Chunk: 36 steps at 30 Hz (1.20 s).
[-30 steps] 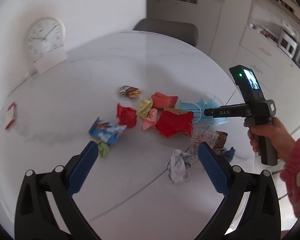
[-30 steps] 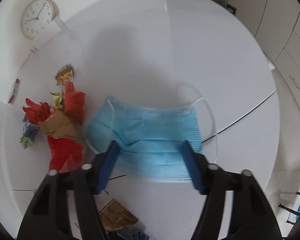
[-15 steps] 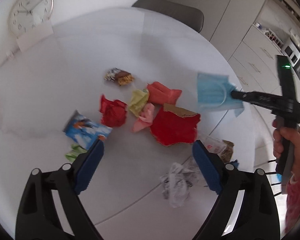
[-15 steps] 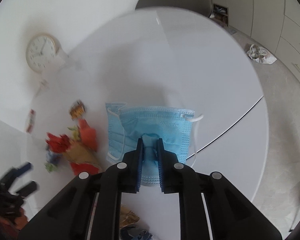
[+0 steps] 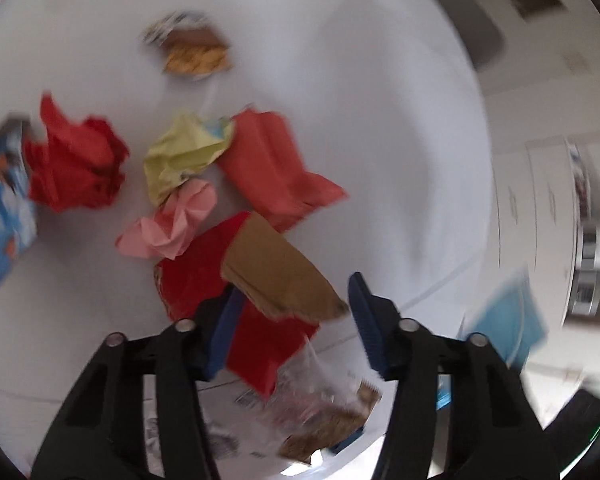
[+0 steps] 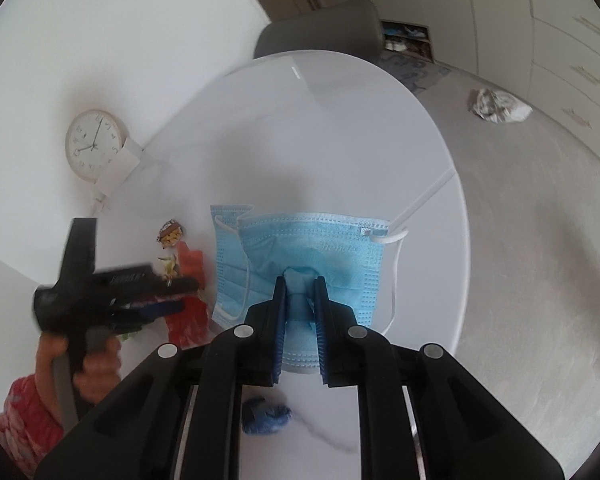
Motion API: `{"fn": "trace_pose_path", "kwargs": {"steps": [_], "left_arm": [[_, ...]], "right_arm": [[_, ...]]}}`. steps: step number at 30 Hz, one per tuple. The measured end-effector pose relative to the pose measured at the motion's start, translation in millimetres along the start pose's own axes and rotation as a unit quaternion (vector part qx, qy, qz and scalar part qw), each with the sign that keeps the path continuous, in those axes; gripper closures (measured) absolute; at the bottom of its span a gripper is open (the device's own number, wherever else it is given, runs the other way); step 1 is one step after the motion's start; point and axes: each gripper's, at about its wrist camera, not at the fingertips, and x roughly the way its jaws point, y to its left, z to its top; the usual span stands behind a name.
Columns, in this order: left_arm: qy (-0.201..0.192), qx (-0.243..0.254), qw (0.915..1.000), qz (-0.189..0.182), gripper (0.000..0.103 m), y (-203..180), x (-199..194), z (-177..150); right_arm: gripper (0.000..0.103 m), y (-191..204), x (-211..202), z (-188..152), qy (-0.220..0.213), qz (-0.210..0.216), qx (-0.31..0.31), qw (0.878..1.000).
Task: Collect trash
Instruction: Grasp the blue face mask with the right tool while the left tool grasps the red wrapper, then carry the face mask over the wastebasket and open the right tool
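My right gripper (image 6: 300, 312) is shut on a blue face mask (image 6: 320, 248) and holds it up above the white round table (image 6: 300, 140); the mask also shows blurred at the right of the left wrist view (image 5: 508, 320). My left gripper (image 5: 296, 320) is open, its jaws on either side of a torn red and brown cardboard piece (image 5: 268, 276). Around it lie a crumpled red paper (image 5: 76, 160), a yellow paper (image 5: 180, 156), a pink paper (image 5: 172, 220), a salmon paper (image 5: 272, 168), a snack wrapper (image 5: 192, 52) and a clear plastic wrapper (image 5: 320, 408).
A blue picture packet (image 5: 0, 200) lies at the table's left. A round clock (image 6: 94, 145) leans on the wall. A grey chair (image 6: 320, 24) stands at the table's far side. A crumpled paper (image 6: 498, 106) lies on the floor. A small blue scrap (image 6: 266, 420) sits near the table edge.
My left gripper has moved down and forward over the red and brown cardboard. My right gripper has lifted the mask higher and drawn back to the right.
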Motion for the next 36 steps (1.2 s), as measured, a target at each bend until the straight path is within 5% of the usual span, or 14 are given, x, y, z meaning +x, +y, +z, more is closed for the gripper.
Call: {"fn": "trace_pose_path", "kwargs": {"steps": [3, 9, 20, 24, 28, 36], "left_arm": [[0.017, -0.034, 0.9993, -0.004, 0.08, 5.4, 13.0, 2.2], [-0.005, -0.015, 0.9999, -0.004, 0.098, -2.7, -0.8, -11.6], [-0.086, 0.138, 0.9865, -0.017, 0.098, -38.1, -86.2, -73.5], [-0.104, 0.24, 0.9653, -0.011, 0.098, -46.3, -122.2, -129.0], [-0.086, 0.323, 0.9421, -0.024, 0.098, -60.2, -132.7, -191.0], [0.005, 0.454, 0.8891, -0.056, 0.098, -93.6, -94.6, -298.2]], "right_arm": [[0.089, -10.7, -4.0, -8.5, 0.0, -0.001, 0.014, 1.0], [0.089, -23.2, -23.7, -18.3, -0.027, 0.002, 0.029, 0.999], [0.089, -38.4, -112.5, -56.8, -0.108, 0.024, 0.052, 0.993], [0.088, -57.5, -141.0, -110.4, -0.092, -0.042, 0.05, 0.994], [0.087, -101.5, -120.1, -171.1, -0.032, -0.08, 0.105, 0.991], [0.087, -176.7, 27.3, -281.8, 0.122, -0.119, 0.16, 0.972]]}}
